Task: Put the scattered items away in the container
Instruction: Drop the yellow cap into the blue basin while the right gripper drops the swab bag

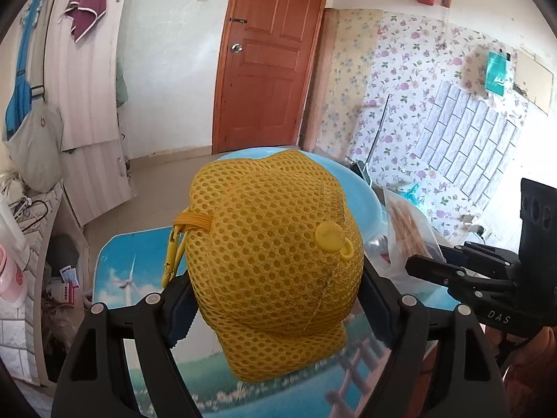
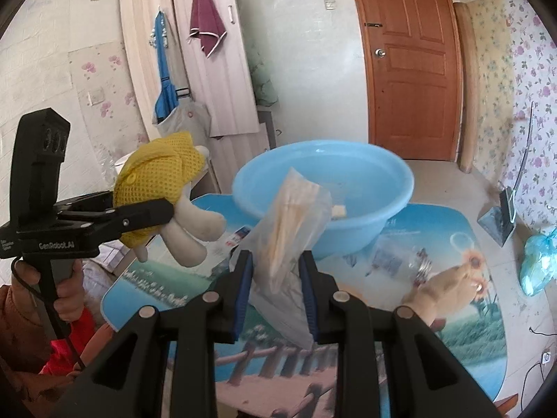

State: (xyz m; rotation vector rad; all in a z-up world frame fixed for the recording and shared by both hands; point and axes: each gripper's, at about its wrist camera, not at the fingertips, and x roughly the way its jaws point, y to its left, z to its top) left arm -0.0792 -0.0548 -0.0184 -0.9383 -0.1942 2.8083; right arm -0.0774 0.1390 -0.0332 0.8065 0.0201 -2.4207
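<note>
My left gripper (image 1: 275, 296) is shut on a plush toy in a yellow mesh cover (image 1: 275, 244) and holds it above the table, in front of the blue basin (image 1: 358, 188). In the right wrist view the toy (image 2: 156, 181) hangs in the left gripper (image 2: 153, 209) left of the basin (image 2: 323, 188); its cream legs point down. My right gripper (image 2: 275, 278) is shut on a clear plastic bag of wooden sticks (image 2: 289, 230), held up just before the basin's near rim. The bag (image 1: 407, 230) and right gripper (image 1: 428, 268) also show at the right of the left wrist view.
The basin stands on a small table with a landscape print (image 2: 383, 320) and holds a small pale piece (image 2: 339, 210). A clear plastic bottle (image 2: 407, 254) lies on the table to the right. A dustpan (image 2: 497, 219) and a blue bag (image 2: 539, 264) sit on the floor.
</note>
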